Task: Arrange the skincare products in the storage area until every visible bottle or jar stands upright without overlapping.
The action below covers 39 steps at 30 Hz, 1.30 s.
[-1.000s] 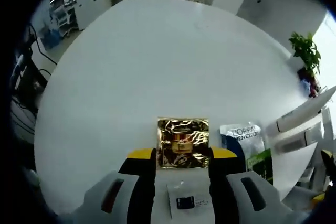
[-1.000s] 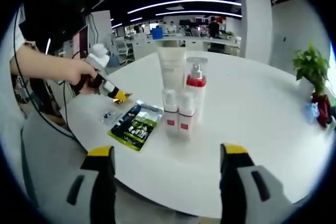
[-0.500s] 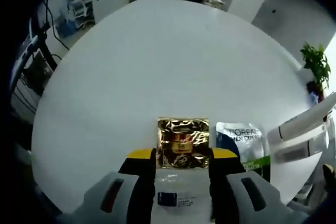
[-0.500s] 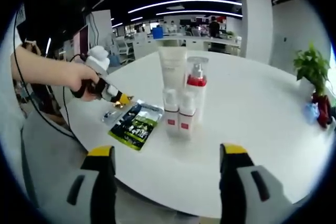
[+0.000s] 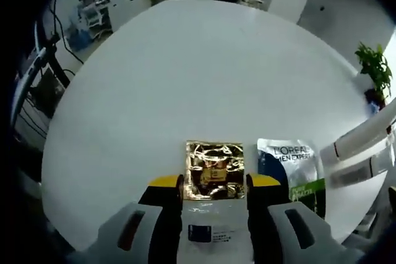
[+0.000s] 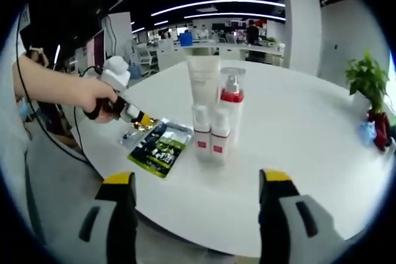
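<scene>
In the left gripper view, my left gripper (image 5: 215,183) is open just above the white table (image 5: 185,78), a jaw on each side of a small white sachet (image 5: 213,230). A gold foil sachet (image 5: 215,168) lies flat just past the jaw tips, with a L'Oreal sachet (image 5: 289,166) to its right. The right gripper view has a white tube (image 6: 203,81), a pump bottle with a red band (image 6: 230,100) and two small white bottles (image 6: 209,137) upright together. My right gripper (image 6: 198,180) hangs open at the table's near edge, holding nothing.
A hand (image 6: 93,94) holds the left gripper (image 6: 137,119) over the sachets, beside the green-black sachet (image 6: 159,146). A potted plant (image 6: 368,78) stands off the table's far right. Desks and a pillar fill the room behind.
The left gripper has dropped closer to the table, so the white sachet now fills the gap between its jaws. The right gripper and the bottles have not moved.
</scene>
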Motion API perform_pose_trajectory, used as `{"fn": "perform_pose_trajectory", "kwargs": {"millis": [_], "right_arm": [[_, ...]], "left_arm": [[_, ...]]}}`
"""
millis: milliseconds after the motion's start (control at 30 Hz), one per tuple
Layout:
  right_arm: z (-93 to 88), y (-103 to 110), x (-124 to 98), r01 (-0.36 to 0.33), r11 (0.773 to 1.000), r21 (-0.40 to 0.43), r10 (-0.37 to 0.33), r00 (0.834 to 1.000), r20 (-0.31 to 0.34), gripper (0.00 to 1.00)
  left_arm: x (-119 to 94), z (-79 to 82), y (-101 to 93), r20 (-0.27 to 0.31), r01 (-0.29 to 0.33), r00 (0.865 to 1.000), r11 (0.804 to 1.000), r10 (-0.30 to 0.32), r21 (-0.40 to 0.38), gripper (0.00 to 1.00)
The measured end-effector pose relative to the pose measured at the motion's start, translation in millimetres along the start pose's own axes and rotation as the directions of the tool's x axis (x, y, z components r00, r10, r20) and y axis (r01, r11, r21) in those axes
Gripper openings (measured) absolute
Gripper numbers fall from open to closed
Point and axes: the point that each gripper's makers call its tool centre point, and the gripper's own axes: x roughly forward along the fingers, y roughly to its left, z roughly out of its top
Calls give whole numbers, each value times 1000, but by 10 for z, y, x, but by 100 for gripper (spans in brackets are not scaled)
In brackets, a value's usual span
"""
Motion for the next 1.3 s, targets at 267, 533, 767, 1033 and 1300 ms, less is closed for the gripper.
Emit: {"fn": "perform_pose_trajectory", "kwargs": {"millis": [267, 533, 767, 1033, 1300], "right_arm": [[8, 8, -4, 0, 1000, -4, 0, 1000, 2, 82], [24, 7, -9, 3, 1000, -9, -3, 1000, 10, 82], [46, 19, -16, 0, 1000, -16, 1, 1000, 23, 82], [85, 1, -37, 4, 1000, 0, -4, 999, 50, 83], [126, -1, -57, 16, 1000, -25, -15, 997, 76, 83]], "left_arm": [[-11, 6, -5, -1, 9, 1000, 1000, -9, -5, 41], [-91, 34, -1, 18, 21, 1000, 1000, -21, 3, 45], [-177, 71, 29, 44, 43, 998, 999, -42, -27, 49], [-352, 86, 108, 115, 63, 992, 997, -58, -41, 59], [-533, 12, 112, 176, 114, 976, 990, -127, 79, 70]]}}
